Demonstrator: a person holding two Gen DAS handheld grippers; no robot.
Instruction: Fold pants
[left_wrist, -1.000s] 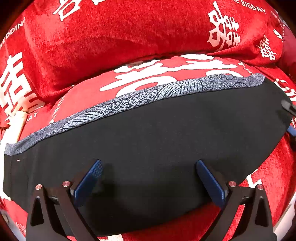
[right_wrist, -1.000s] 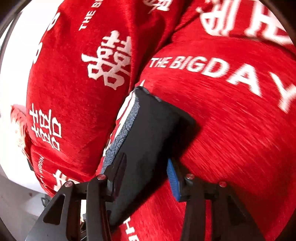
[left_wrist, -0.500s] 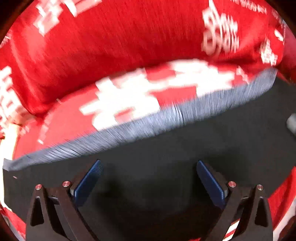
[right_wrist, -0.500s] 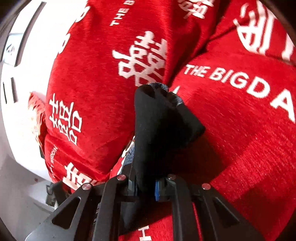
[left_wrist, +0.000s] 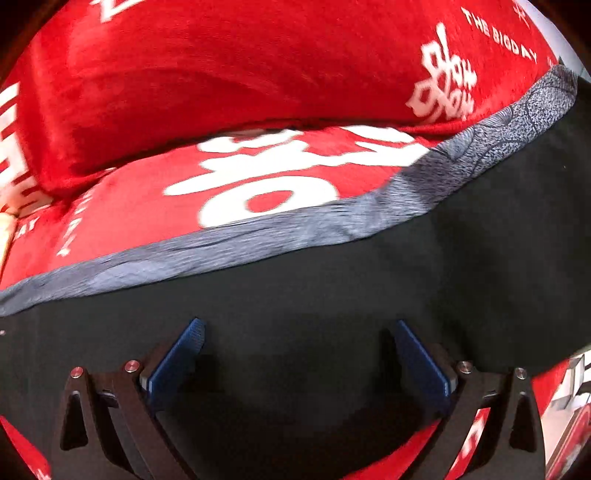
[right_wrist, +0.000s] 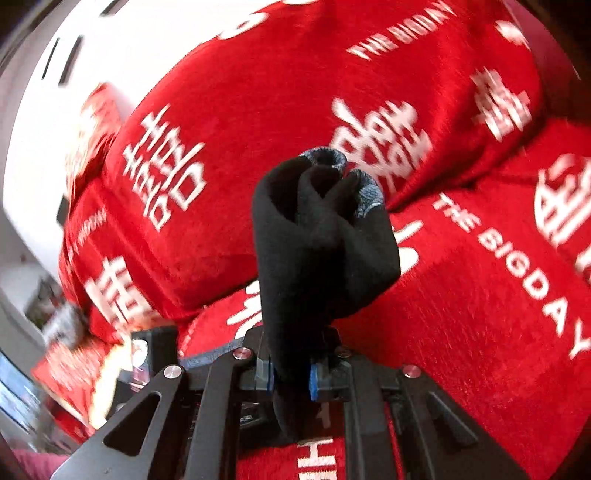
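Observation:
The black pants (left_wrist: 332, 295) with a grey patterned band (left_wrist: 295, 229) lie across the red sofa seat in the left wrist view. My left gripper (left_wrist: 295, 354) is open, its blue pads (left_wrist: 177, 354) spread over the black cloth. The right end of the pants rises up and to the right. In the right wrist view, my right gripper (right_wrist: 291, 373) is shut on a bunched end of the pants (right_wrist: 317, 243), which stands up above the seat with grey trim at its tip.
The red sofa seat cushion (right_wrist: 480, 314) and back cushion (left_wrist: 221, 74) carry white lettering. A white wall (right_wrist: 44, 129) is at the far left of the right wrist view, with clutter (right_wrist: 62, 350) beyond the sofa's arm.
My right gripper closed on the pants' end and lifted it off the seat. In the left wrist view the right side of the pants rose; the left gripper stayed open.

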